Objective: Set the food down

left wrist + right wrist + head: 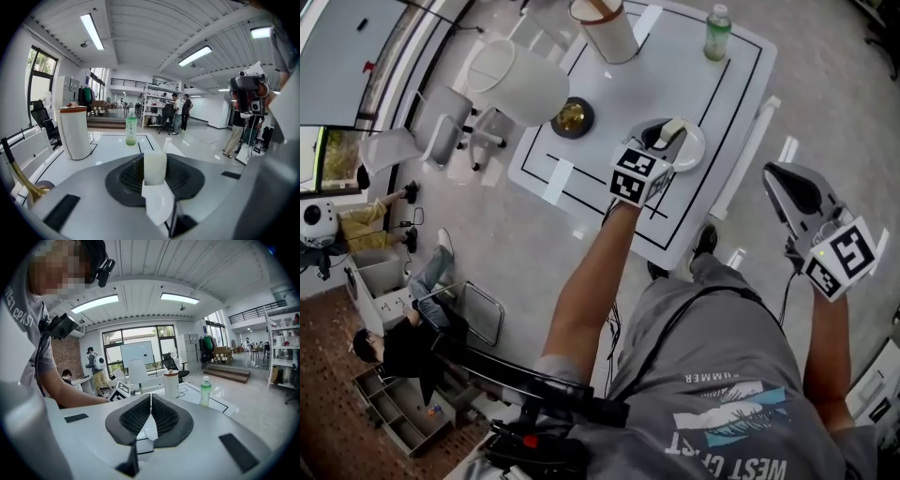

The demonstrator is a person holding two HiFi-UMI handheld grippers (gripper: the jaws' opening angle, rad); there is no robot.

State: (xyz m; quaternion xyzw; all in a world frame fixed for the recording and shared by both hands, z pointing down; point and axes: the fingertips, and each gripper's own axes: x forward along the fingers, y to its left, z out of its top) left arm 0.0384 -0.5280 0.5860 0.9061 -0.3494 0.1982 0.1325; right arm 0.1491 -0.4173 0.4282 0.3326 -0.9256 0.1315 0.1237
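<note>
Not done yet. Left gripper (662, 141) has its jaws part-closed on the pale food block (154, 165), over the white plate (693, 156) on the table's (581, 159) near side; can't tell if it's touching. Right gripper (150, 405) has its jaws together and empty, off to the table's right. Remaining: lower and release.

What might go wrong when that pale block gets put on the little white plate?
1. The pale cream food block sticks out well past where the left tool pinches it, so it may tip over when let go.
2. The round white plate is small, so a release off centre may drop the block onto the white table instead.
</note>
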